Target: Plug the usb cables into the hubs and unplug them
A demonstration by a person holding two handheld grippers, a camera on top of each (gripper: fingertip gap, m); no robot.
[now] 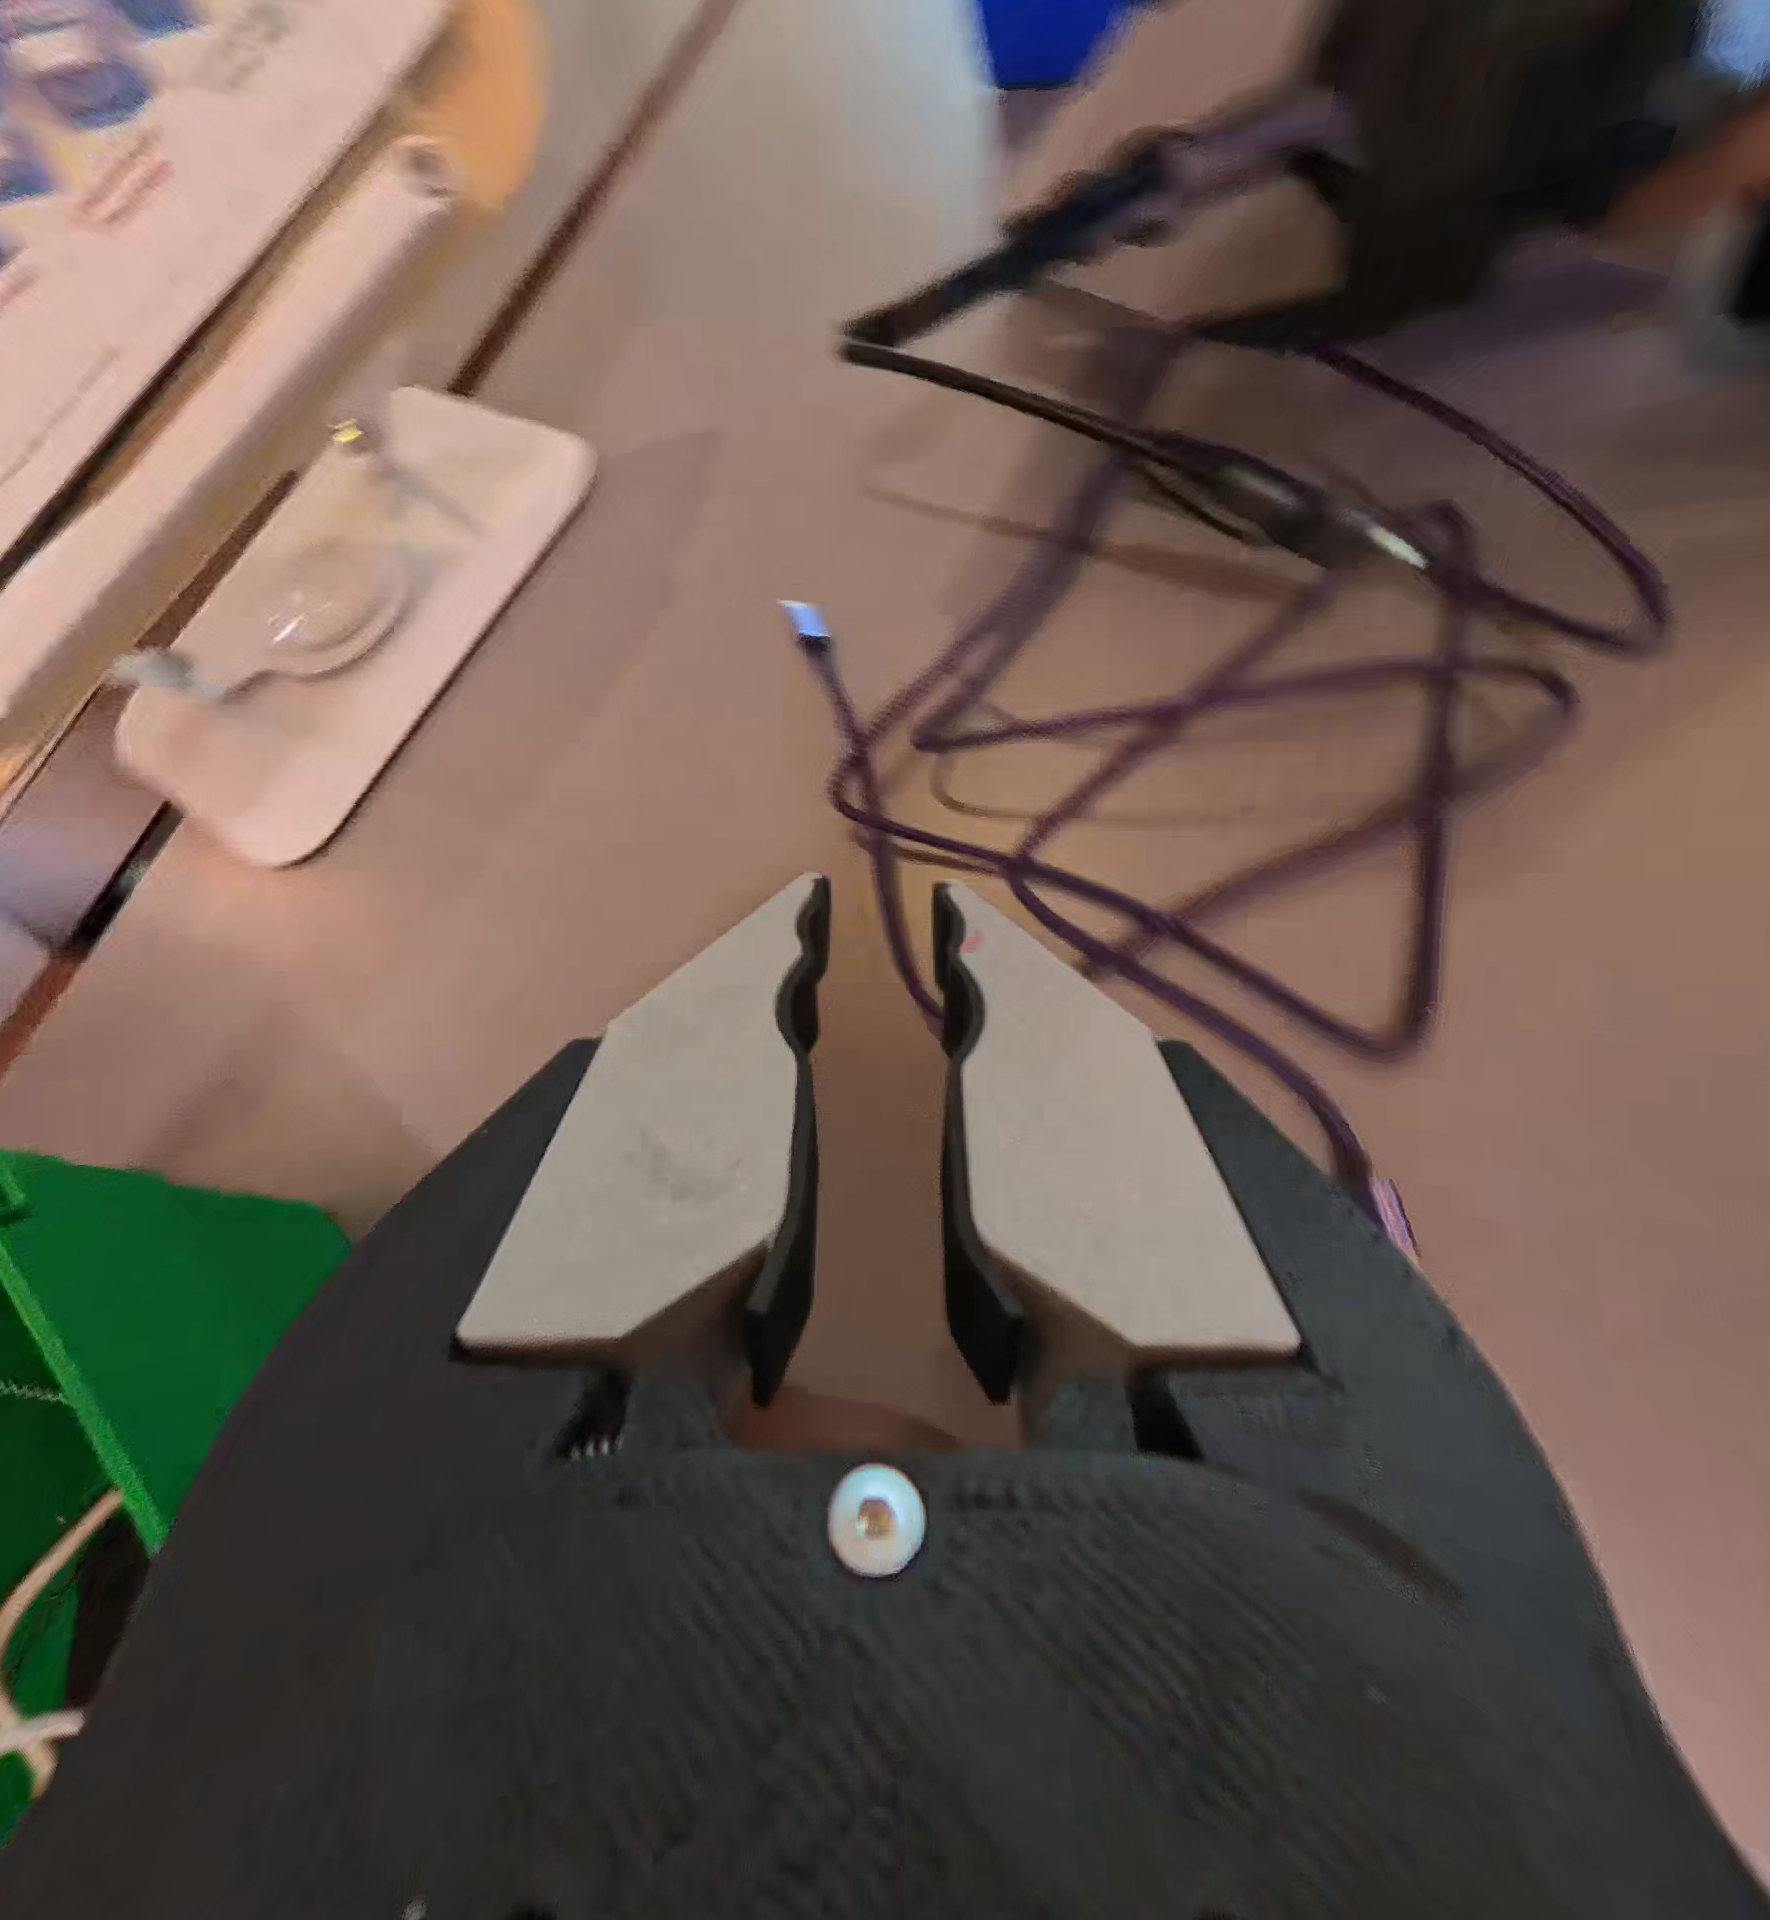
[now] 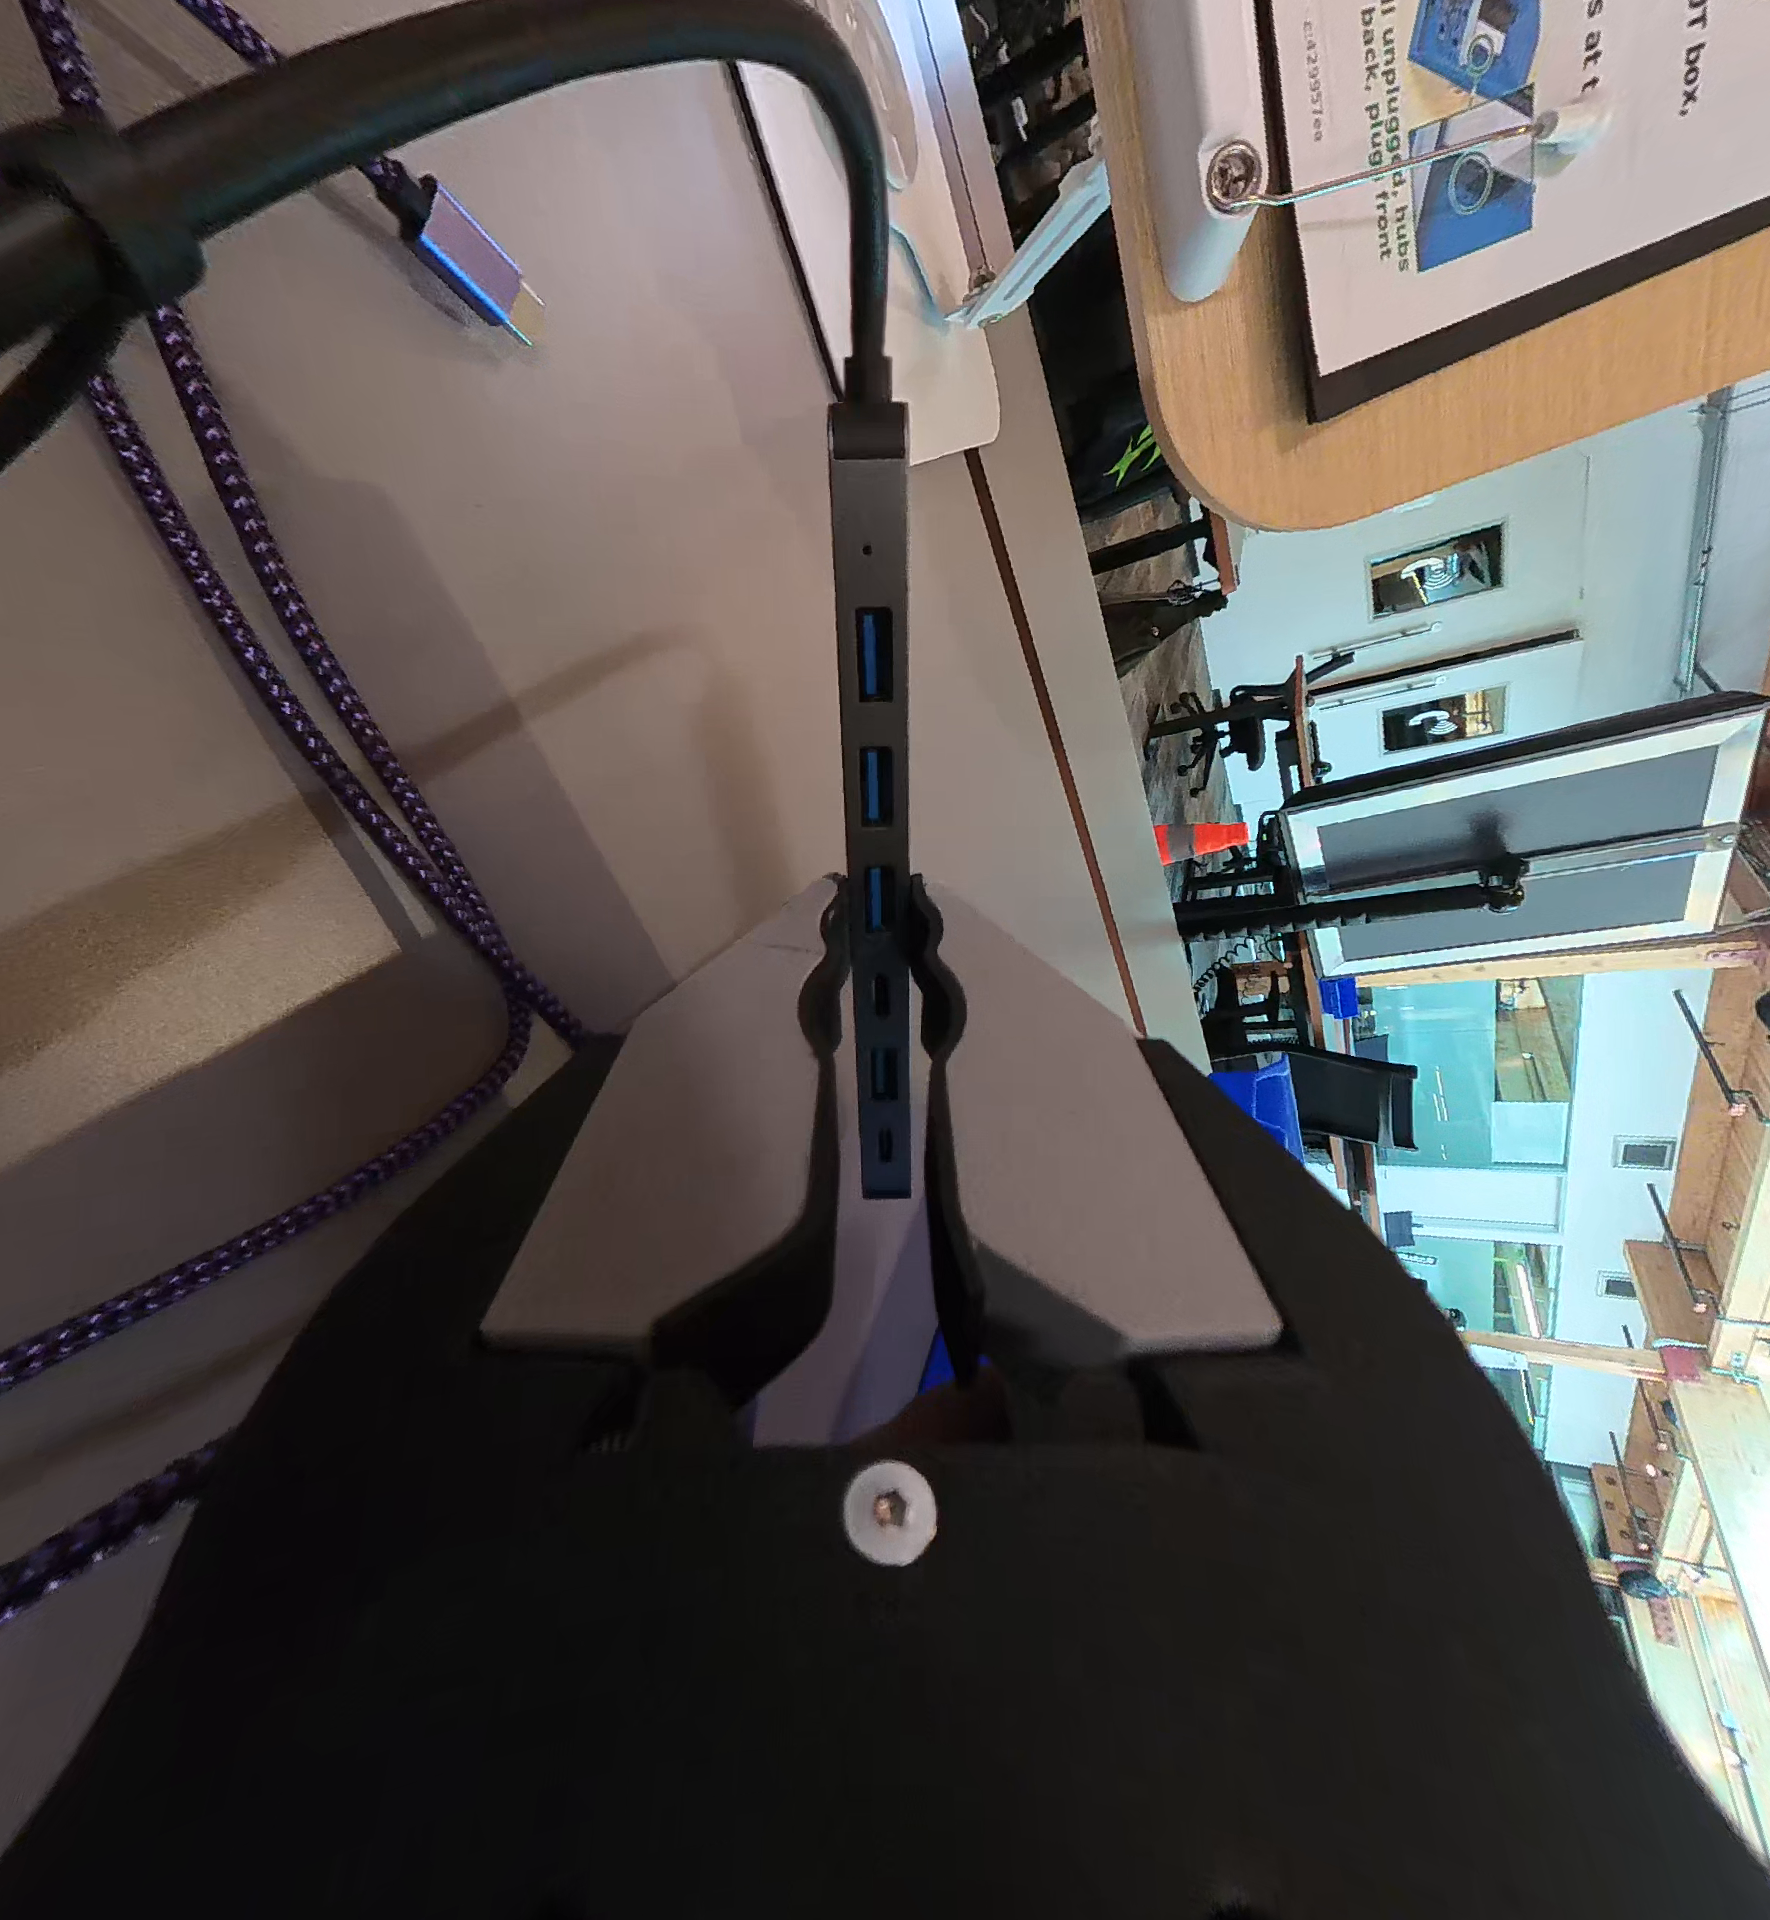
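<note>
Nearest, left gripper (image 1: 881, 894): black body, grey fingers, jaws parted by a narrow gap with nothing between them, poised low over the pale tabletop (image 1: 652, 987). At its left, a green plastic piece (image 1: 81, 1351) with a white wire; farther back on that side, a white tray (image 1: 361, 634) bearing a clear domed item, and a white printed board lying beyond. Ahead and to the right of the jaws, a purple braided cable (image 1: 1172, 727) sprawls in loose loops, its silver plug end (image 1: 806, 621) lying free and pointing away to the left; a strand of it passes just under the right finger. Farther right, black leads and a dark blurred shape, kind uncertain. Right gripper (image 2: 876, 894): jaws closed on a slim dark hub (image 2: 868, 582), held edge-on and clear of the tabletop, its row of blue ports facing the camera, all unoccupied. A thick black lead (image 2: 445, 73) arcs from the hub's far end over to the left. Left of the hub, purple braided cable runs across the tabletop, with a silver plug (image 2: 476, 260) lying unplugged. At far right, a wooden-edged surface with a framed printed sheet.
</note>
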